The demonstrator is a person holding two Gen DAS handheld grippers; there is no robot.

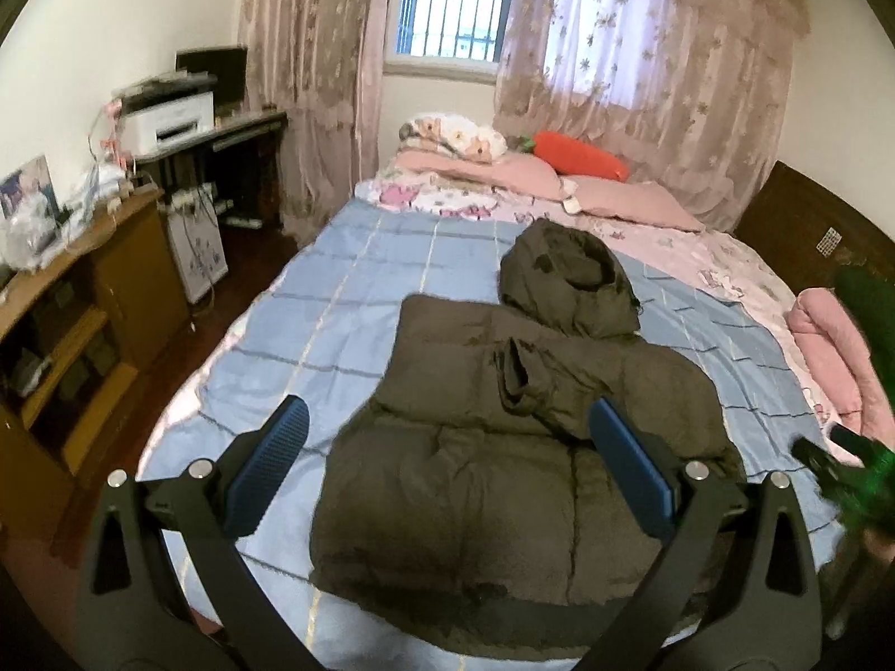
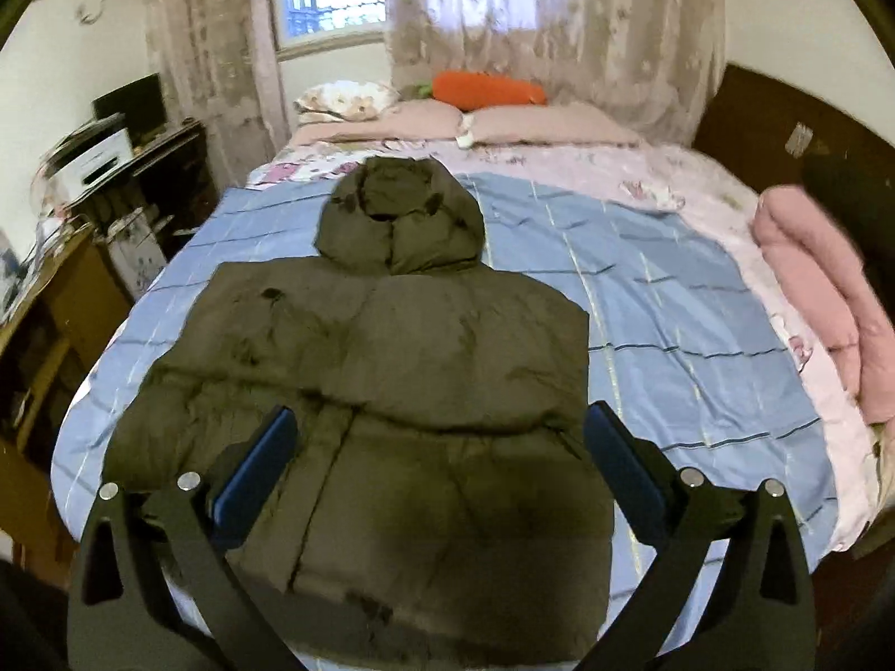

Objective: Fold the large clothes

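Observation:
A dark olive puffer jacket (image 1: 492, 464) lies flat on the blue checked sheet (image 1: 347, 302) of the bed, hood (image 1: 565, 279) pointing toward the pillows. One sleeve (image 1: 526, 380) is folded across its body. My left gripper (image 1: 447, 425) is open and empty, held above the jacket's lower half. In the right wrist view the jacket (image 2: 391, 402) fills the middle, hood (image 2: 400, 218) at the far end. My right gripper (image 2: 436, 425) is open and empty above the jacket's lower part. The right gripper also shows blurred at the left wrist view's right edge (image 1: 822, 464).
Pink pillows (image 1: 503, 168) and an orange carrot-shaped cushion (image 1: 582, 156) lie at the head of the bed. A folded pink quilt (image 2: 811, 291) sits on the right side. A wooden cabinet (image 1: 72, 335) and a desk with a printer (image 1: 168, 117) stand left of the bed.

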